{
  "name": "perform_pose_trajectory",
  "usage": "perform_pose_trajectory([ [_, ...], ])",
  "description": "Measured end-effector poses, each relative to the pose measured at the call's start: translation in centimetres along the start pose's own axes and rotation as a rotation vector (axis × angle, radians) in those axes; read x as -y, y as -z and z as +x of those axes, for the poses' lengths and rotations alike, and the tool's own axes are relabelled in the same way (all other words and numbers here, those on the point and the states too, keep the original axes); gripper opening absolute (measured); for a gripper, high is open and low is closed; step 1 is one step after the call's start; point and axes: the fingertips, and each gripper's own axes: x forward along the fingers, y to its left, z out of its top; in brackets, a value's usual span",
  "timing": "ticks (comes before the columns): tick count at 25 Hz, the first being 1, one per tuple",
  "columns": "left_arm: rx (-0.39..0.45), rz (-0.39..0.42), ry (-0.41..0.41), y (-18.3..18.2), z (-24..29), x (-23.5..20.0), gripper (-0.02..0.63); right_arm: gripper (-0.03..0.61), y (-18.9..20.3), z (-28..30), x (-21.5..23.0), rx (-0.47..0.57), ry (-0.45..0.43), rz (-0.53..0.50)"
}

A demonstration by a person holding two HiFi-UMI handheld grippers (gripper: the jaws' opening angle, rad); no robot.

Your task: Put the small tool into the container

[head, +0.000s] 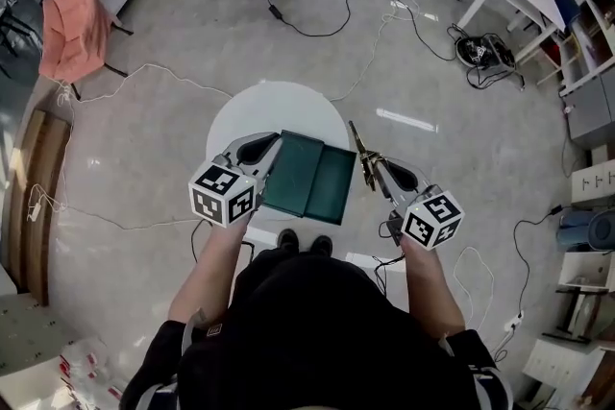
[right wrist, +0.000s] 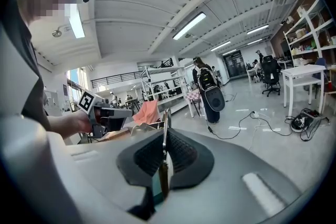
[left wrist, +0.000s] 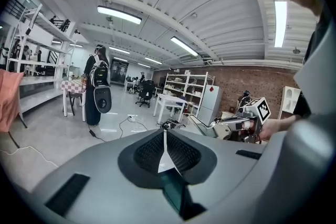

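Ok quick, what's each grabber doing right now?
Left gripper: closed on the edge of the green box.
Right gripper: closed, holding the small tool.

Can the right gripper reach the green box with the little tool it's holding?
Probably yes. The right gripper is shut on the small tool, just beside the right edge of the green container, and nothing lies between them. The left gripper clamps the container's left side, away from that path.
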Motion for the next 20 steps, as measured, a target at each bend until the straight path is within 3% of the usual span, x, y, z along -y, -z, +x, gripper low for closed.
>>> perform_pose_trajectory([
  [7,0.021,-0.015,-0.026,-0.5,0.4,-2.1,0.023,0.011,-1.1,3.4,0.0,-0.078,-0.073,-0.090],
  [12,0.036,-0.102,-0.131,0.8,0.1,-3.3,0.023,0.011,0.6,4.9,0.0,-0.179,-0.183,-0.147],
  [20,0.030,-0.164,-0.258,1.2,1.3,-2.1,0.023,0.011,4.8,6.1,1.6,-0.351,-0.374,-0.268],
])
